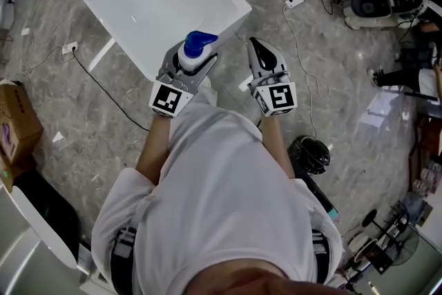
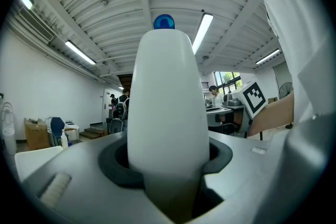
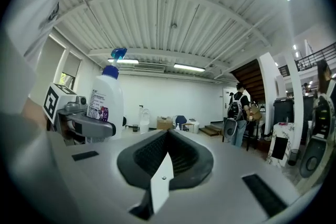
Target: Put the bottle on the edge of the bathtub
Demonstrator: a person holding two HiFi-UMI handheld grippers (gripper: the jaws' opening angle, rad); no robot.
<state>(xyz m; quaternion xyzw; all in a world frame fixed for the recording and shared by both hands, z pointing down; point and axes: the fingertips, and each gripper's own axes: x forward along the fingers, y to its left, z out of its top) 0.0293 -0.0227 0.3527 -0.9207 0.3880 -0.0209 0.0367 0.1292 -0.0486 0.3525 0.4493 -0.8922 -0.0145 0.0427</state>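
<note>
A white bottle with a blue cap (image 1: 199, 43) stands upright in my left gripper (image 1: 192, 64), which is shut on its body. In the head view it hangs over the near rim of the white bathtub (image 1: 109, 18). The left gripper view is filled by the bottle (image 2: 167, 113), with the jaws of the left gripper (image 2: 168, 162) pressed on its sides. My right gripper (image 1: 260, 52) floats just right of the bottle, shut and empty. In the right gripper view, the pads of the right gripper (image 3: 168, 157) meet, and the bottle (image 3: 106, 99) shows at the left.
The tub stands on a grey marbled floor. Cables run across the floor, with a power strip (image 1: 295, 1) to the right of the tub. A cardboard box (image 1: 15, 126) sits at far left, a black round device (image 1: 311, 154) at my right, and more equipment (image 1: 385, 3) at top right.
</note>
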